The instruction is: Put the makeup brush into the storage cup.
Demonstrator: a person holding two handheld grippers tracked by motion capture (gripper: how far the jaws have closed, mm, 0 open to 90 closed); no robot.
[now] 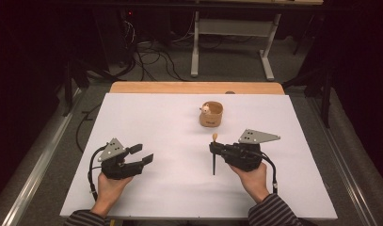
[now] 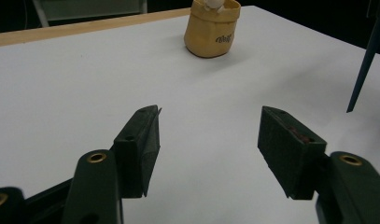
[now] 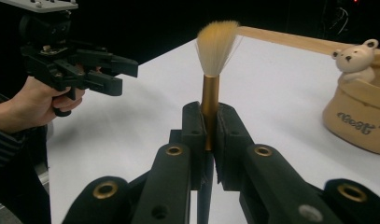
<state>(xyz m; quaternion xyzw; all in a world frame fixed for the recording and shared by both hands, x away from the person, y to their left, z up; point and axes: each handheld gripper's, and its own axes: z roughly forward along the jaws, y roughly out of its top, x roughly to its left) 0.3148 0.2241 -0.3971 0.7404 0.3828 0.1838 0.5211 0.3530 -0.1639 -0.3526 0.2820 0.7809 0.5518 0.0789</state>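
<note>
Right gripper point(image 1: 215, 147) pinching brush point(image 1: 214, 157) mid-frame; left gripper point(image 1: 143, 154) spread, lower left; bare table point(image 1: 147, 117) between them

A: How many of each item are shown?
B: Two grippers: left gripper point(image 1: 143, 154), right gripper point(image 1: 212, 147). One brush point(image 3: 214, 60). One tan pouch point(image 1: 211, 114), one bear figure point(image 3: 356, 56). One table point(image 1: 147, 117).
</note>
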